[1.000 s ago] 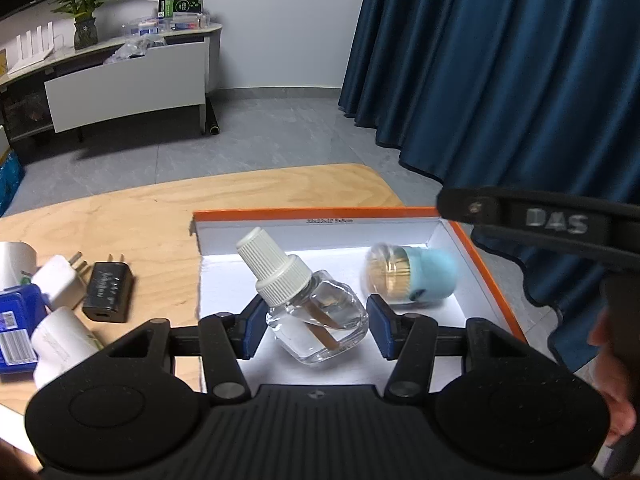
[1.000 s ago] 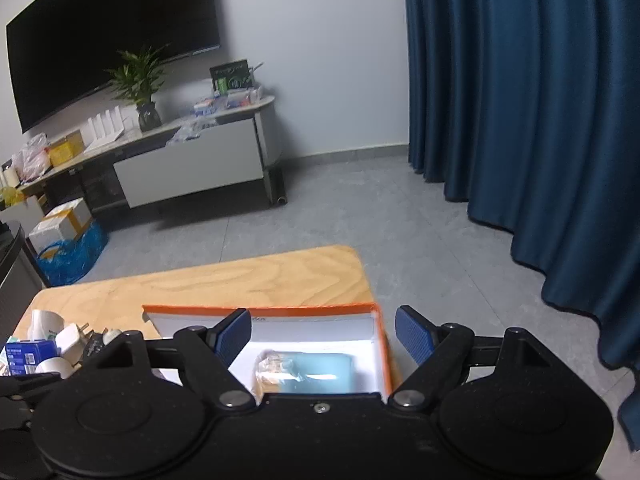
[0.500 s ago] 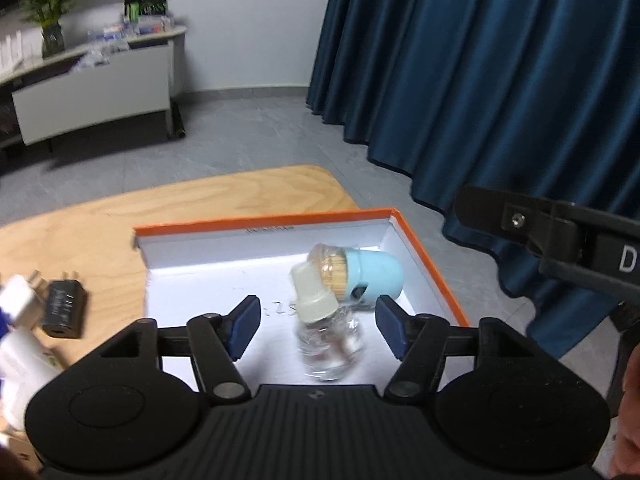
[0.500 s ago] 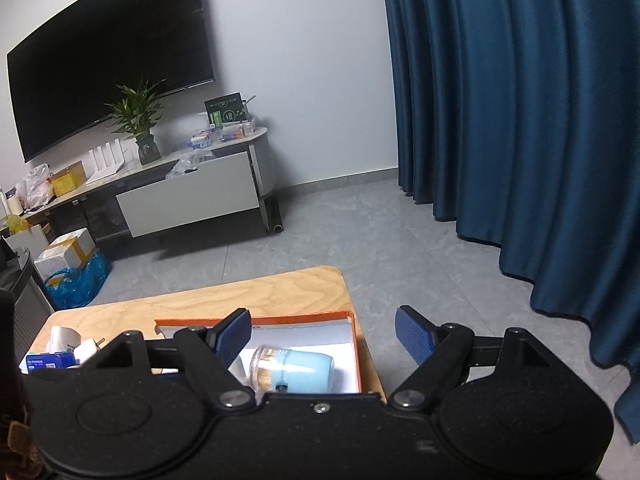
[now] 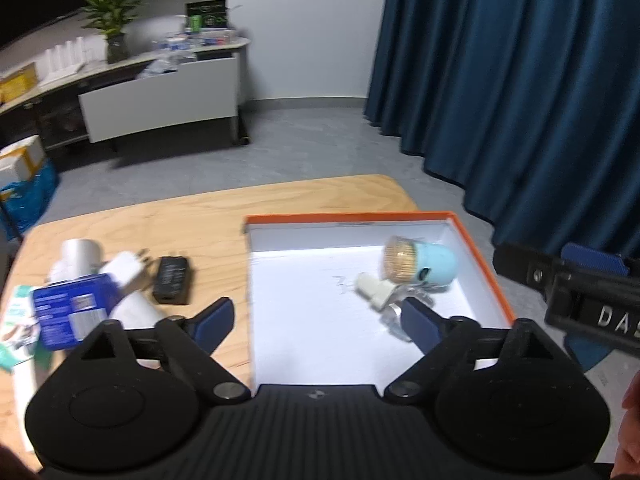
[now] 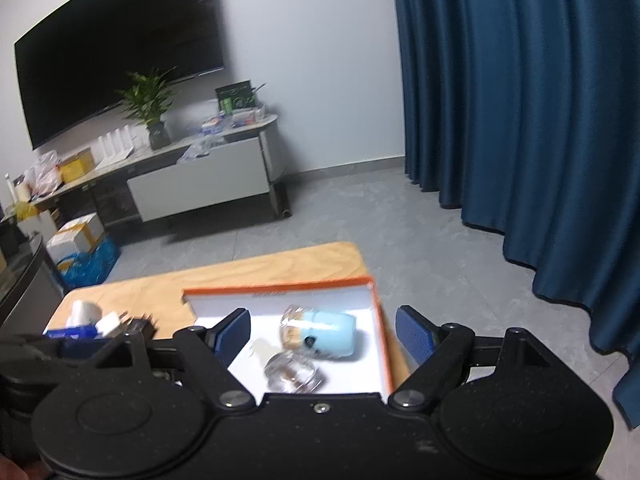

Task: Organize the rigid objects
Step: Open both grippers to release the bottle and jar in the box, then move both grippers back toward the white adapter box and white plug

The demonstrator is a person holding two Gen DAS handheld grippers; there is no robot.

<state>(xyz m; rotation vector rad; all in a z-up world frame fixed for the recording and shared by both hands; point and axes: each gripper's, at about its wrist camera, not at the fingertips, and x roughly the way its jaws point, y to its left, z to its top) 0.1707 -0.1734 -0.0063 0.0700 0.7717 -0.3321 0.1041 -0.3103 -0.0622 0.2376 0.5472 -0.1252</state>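
Observation:
A white box with an orange rim (image 5: 476,248) (image 6: 382,320) sits on the wooden table. Inside it lie a clear glass bottle with a white cap (image 5: 378,292) (image 6: 290,372) and a light blue toothpick holder (image 5: 424,266) (image 6: 320,334), side by side at the box's right. My left gripper (image 5: 320,320) hangs above the box, its jaws opening wide, with nothing pressed between the pads; the bottle lies loose by its right finger. My right gripper (image 6: 322,330) stands open above the box, holding nothing.
Left of the box on the table (image 5: 200,216) lie a black charger (image 5: 172,274), white plug adapters (image 5: 124,268), a blue packet (image 5: 70,310) and a white roll (image 5: 78,252). The table's far edge drops to grey floor; a blue curtain (image 5: 520,80) hangs at right.
My left gripper let go of the glass bottle, which now lies on its side in the box beside the blue holder. Its jaws spread wide and it drew back and up. The right gripper shifted slightly.

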